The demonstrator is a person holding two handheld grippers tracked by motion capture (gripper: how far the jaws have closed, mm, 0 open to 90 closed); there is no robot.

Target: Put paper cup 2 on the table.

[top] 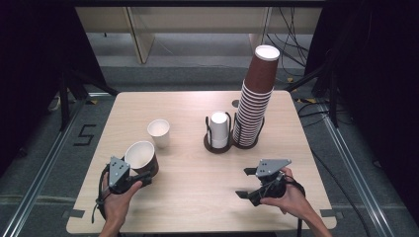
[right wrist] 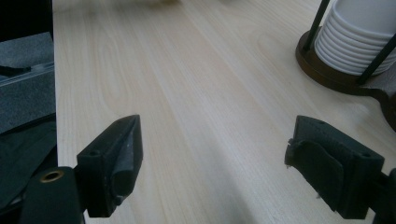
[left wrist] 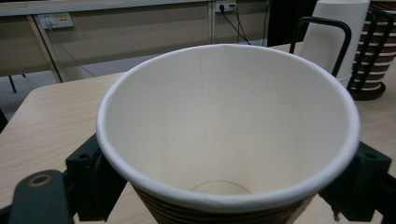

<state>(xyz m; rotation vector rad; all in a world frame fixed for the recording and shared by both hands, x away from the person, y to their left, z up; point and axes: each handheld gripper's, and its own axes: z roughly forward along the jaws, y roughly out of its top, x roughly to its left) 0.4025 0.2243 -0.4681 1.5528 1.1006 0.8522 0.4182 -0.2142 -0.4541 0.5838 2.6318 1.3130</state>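
Gripping the brown cup (top: 142,157) with the left gripper (top: 141,177), left of the cup holder (top: 218,143); right gripper (top: 247,182) gapes wide, nothing in it.

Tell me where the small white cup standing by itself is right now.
In the high view, the small white cup stands upright left of table centre, just beyond the brown paper cup held in the left gripper, and left of the cup holder.

Held ribbed paper cup (top: 142,157): brown outside, white inside. At its 1 o'clock, plain white paper cup (top: 159,132). Tall stack of brown-and-white ribbed cups (top: 254,106). Light wood-grain table (top: 197,173).
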